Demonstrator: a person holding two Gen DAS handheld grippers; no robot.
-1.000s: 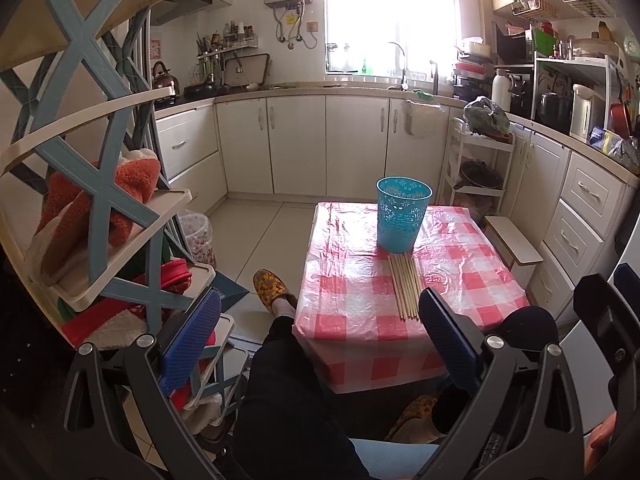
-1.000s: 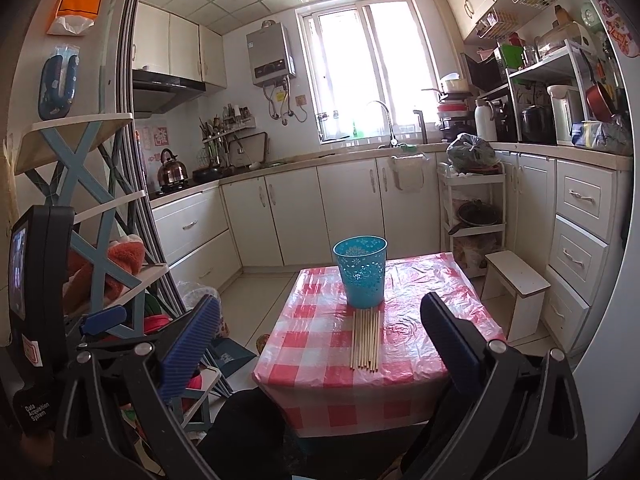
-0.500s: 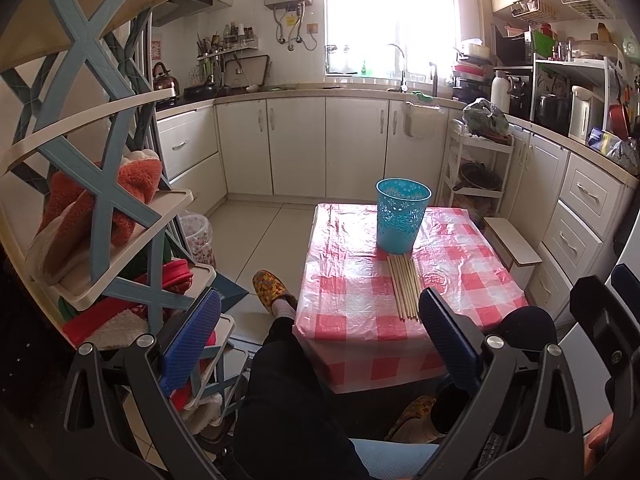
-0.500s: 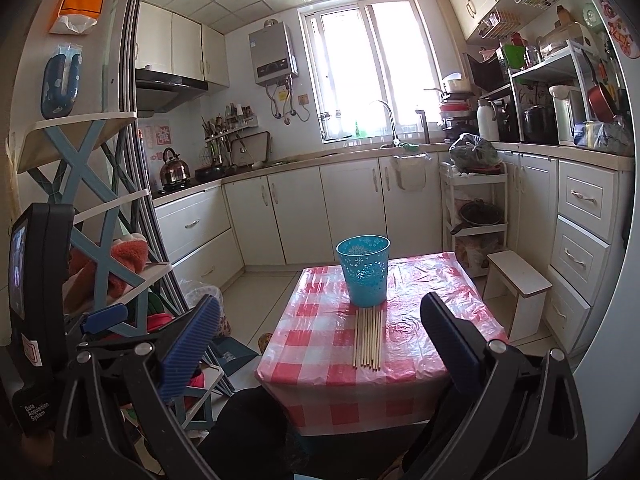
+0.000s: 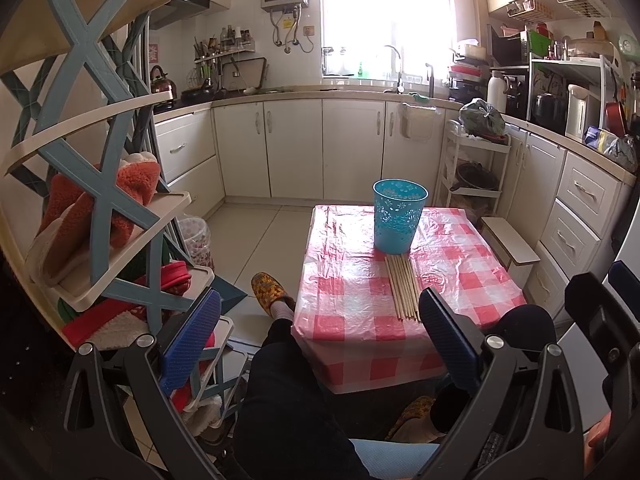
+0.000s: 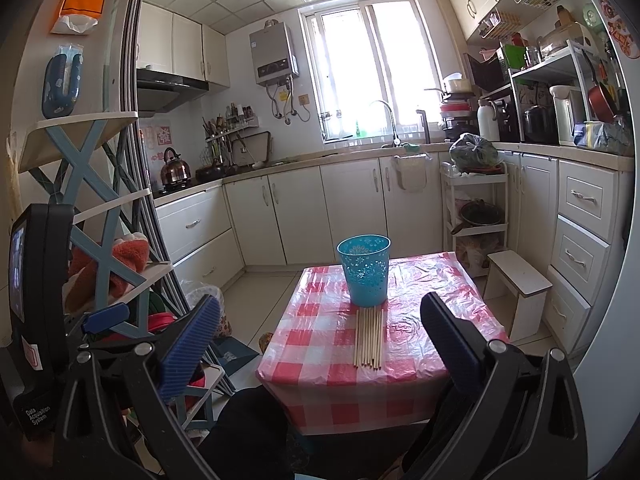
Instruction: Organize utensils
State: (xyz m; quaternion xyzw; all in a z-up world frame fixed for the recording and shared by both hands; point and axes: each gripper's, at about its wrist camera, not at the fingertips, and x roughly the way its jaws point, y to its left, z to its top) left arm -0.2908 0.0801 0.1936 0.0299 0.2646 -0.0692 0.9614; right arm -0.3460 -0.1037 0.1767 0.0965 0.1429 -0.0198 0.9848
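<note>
Since a second ago the left wrist view has hardly altered; the right wrist view has sunk a little and drawn slightly nearer, so the table and cup sit lower and larger in it; nothing on the table has moved.

At the far left stands a blue-and-cream shelf rack (image 5: 100, 184) stuffed with orange and red cloth; to its right the left gripper (image 5: 320, 320) hangs above the person's dark-trousered lap with its jaws spread wide and nothing between them; one yellow slipper (image 5: 269, 287) rests on the floor by the table's near-left corner.

The low table (image 5: 344, 320), under a red-and-white checked cover, carries one blue perforated cup (image 5: 399, 215) standing upright on its far half; directly in front of the cup lies a single flat row of wooden chopsticks (image 5: 403, 288), side by side and touching, roughly eight sticks though the exact count is hard to make out; their long axis runs near to far, far ends just at the cup's base, near ends pointing toward the person.

The right gripper (image 6: 320, 336) is likewise wide open and empty, held short of the table's near edge; right of the table stands one small white stool (image 6: 520, 288).
</note>
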